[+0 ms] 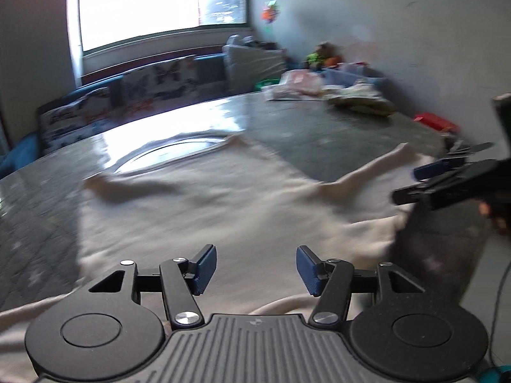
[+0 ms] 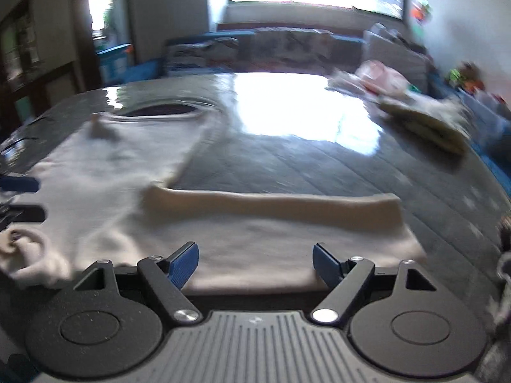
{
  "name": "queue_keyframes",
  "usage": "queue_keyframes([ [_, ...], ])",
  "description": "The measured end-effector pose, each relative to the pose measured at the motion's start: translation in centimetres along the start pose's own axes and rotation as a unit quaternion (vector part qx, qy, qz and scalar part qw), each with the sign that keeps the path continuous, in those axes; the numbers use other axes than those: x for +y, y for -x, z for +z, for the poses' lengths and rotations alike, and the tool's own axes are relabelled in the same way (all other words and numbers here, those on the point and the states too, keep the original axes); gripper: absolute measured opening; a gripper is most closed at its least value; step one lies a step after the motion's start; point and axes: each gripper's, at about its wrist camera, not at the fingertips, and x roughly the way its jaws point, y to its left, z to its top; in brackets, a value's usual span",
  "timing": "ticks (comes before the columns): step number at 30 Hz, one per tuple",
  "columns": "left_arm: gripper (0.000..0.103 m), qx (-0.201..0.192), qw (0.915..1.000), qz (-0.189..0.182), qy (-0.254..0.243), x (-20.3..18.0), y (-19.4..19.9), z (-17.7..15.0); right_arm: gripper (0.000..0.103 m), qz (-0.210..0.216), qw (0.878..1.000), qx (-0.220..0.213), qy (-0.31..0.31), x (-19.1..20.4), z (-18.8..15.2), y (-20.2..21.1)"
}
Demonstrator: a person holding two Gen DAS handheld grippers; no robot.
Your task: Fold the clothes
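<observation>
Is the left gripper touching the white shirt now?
Cannot tell. In the left wrist view the left gripper is open above the white shirt, but blur hides any gap.

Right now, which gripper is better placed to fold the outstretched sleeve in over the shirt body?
Right. The right gripper sits open directly before the cream shirt's sleeve, which lies flat across its view. The left gripper, open too, faces the shirt's middle, away from that sleeve.

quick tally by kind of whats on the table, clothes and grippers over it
White garment being folded: 1
Piles of other clothes at the far side: 1, too blurred to count the pieces
Hand-held grippers: 2, left hand-held gripper and right hand-held gripper, both open and empty
Total: 4
</observation>
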Motion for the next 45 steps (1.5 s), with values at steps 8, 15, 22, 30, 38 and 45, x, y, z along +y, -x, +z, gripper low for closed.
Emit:
queue_keyframes([
  [8,0.043,0.009,0.9962,-0.071,-0.051,-4.5,-2.3,0.8,0.081,-0.03,1.0,0.0,-0.002,-3.0,0.9,-1.5],
  [15,0.04,0.028,0.9922,-0.094,-0.077,-6.0,-3.2,-0.1,0.084,-0.045,0.999,-0.009,0.007,-4.5,1.8,-2.7],
  [22,0.043,0.03,0.9913,-0.103,-0.077,-6.4,-3.2,-0.4,0.085,-0.079,0.996,-0.021,0.025,-5.0,2.8,-3.7],
  [30,0.053,0.009,0.9955,-0.08,-0.049,-5.1,-1.0,-0.2,0.086,-0.05,0.997,-0.051,0.026,-3.2,3.1,-1.0],
  [38,0.066,-0.004,0.9998,-0.016,0.012,-1.0,1.4,-0.7,0.099,0.012,0.997,-0.064,0.046,1.1,1.9,0.1],
  [45,0.066,-0.012,0.9944,0.061,0.086,4.5,3.7,-2.2,0.101,0.029,0.997,-0.059,0.026,2.5,1.1,-1.1],
])
